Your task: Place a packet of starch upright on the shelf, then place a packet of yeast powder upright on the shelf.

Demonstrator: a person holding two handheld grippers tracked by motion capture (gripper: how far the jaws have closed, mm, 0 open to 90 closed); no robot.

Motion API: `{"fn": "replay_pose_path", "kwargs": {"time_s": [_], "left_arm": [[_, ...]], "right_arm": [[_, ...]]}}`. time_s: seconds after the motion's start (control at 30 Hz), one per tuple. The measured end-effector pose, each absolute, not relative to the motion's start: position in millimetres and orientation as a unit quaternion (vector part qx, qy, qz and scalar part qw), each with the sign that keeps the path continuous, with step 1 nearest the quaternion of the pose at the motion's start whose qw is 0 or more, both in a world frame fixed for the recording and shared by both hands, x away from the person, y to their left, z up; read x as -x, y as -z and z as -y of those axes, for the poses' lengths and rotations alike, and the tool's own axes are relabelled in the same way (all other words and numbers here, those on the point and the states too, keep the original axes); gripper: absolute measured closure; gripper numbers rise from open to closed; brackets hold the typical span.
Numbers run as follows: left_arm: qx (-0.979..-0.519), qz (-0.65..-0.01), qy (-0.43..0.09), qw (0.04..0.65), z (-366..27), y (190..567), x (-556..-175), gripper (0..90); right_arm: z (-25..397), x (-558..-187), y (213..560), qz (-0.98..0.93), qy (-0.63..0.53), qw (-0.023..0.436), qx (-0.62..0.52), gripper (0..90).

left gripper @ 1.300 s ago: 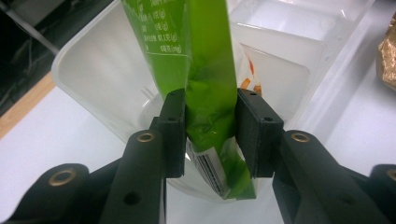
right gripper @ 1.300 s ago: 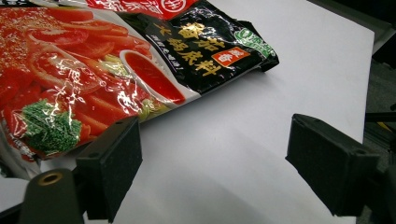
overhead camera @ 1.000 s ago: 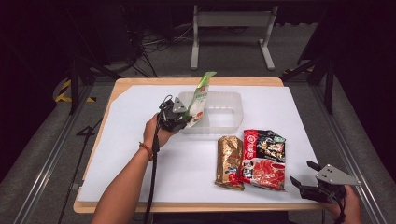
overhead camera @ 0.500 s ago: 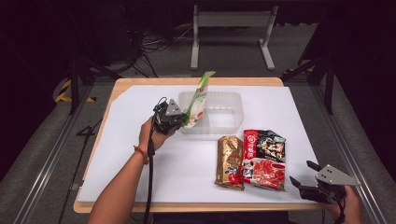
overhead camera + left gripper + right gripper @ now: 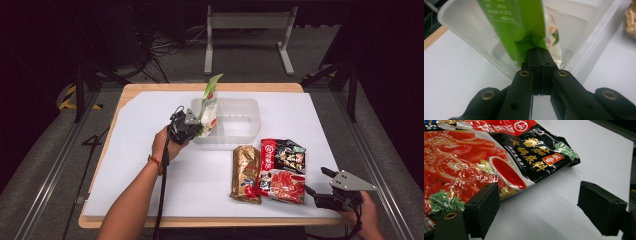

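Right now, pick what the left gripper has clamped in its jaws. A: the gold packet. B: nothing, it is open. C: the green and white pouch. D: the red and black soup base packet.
C: the left gripper is shut on a corner of the green and white pouch, holding it upright over the clear plastic bin.

1. The clear plastic tub [image 5: 240, 120] stood mid-table; its right part was bare, its left end taken by the upright green pouch [image 5: 209, 107].
2. The gold packet [image 5: 246, 172] and red-and-black sauce packet [image 5: 282, 170] blocked the near right, touching each other.
3. The white table sheet [image 5: 135, 175] lay open left and near.
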State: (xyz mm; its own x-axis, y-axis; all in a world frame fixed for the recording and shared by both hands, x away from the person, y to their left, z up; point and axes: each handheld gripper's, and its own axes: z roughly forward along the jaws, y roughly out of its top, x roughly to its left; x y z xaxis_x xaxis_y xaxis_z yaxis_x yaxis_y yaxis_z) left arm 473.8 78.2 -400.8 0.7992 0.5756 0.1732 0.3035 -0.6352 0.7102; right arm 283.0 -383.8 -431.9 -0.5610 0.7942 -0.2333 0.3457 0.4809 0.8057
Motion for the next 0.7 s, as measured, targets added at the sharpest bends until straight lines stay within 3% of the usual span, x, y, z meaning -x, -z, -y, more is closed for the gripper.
{"fn": "replay_pose_path", "kwargs": {"time_s": [0.17,0.27,0.3,0.4,0.6,0.7], "left_arm": [[-0.875,-0.236,-0.193,0.375,-82.1,394.8,-460.9,74.8],[-0.870,-0.215,-0.185,0.403,-88.6,385.8,-446.1,60.1],[-0.868,-0.212,-0.184,0.409,-90.2,384.0,-442.2,60.1],[-0.864,-0.202,-0.172,0.429,-101.0,378.8,-423.7,42.7],[-0.859,-0.219,-0.146,0.439,-119.9,388.0,-407.1,28.8],[-0.860,-0.228,-0.165,0.425,-126.8,397.9,-398.4,20.3]], "right_arm": [[387.0,-285.3,428.3,-0.795,-0.394,0.282,-0.364,22.2],[390.1,-285.8,425.9,-0.789,-0.410,0.266,-0.373,23.2],[390.1,-285.8,425.9,-0.789,-0.410,0.266,-0.373,23.2],[390.4,-286.3,422.1,-0.790,-0.422,0.241,-0.374,19.4],[384.8,-288.6,417.8,-0.802,-0.425,0.203,-0.367,13.6],[381.8,-288.1,416.6,-0.809,-0.421,0.196,-0.361,12.7]]}}
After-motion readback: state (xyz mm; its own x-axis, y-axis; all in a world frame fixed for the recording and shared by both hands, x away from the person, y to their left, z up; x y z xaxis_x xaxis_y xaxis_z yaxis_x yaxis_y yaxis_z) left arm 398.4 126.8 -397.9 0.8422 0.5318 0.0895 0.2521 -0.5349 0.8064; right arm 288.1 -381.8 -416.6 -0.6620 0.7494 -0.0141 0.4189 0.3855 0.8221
